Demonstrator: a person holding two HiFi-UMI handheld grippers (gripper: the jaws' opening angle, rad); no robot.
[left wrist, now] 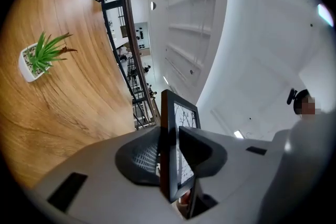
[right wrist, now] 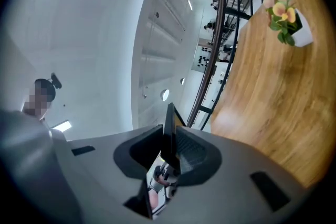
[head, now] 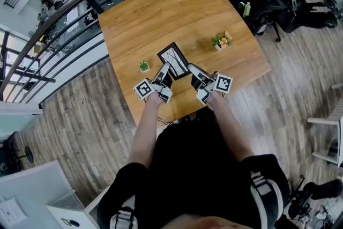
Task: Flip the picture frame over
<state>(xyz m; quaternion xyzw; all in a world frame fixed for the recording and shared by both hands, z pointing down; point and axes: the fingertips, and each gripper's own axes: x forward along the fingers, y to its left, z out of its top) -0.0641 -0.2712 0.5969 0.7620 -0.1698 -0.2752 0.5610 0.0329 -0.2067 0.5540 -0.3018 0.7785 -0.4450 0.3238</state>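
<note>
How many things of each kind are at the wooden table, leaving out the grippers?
Black rectangular picture frame: 1
Small plants in white pots: 2, the green spiky plant and the yellow-flowered plant
Total: 3

Picture frame [head: 173, 60]: one is showing.
Grippers: two are showing, the left gripper [head: 163, 70] and the right gripper [head: 194, 71].
Marker cubes: two are showing, one [head: 142, 88] on the left gripper and one [head: 223, 83] on the right gripper.
Potted plants: two are standing, a green plant [head: 143, 66] and a flowering plant [head: 221, 41].
Table [head: 177, 8]: one is standing.
Black office chair [head: 278, 2]: one is standing.
</note>
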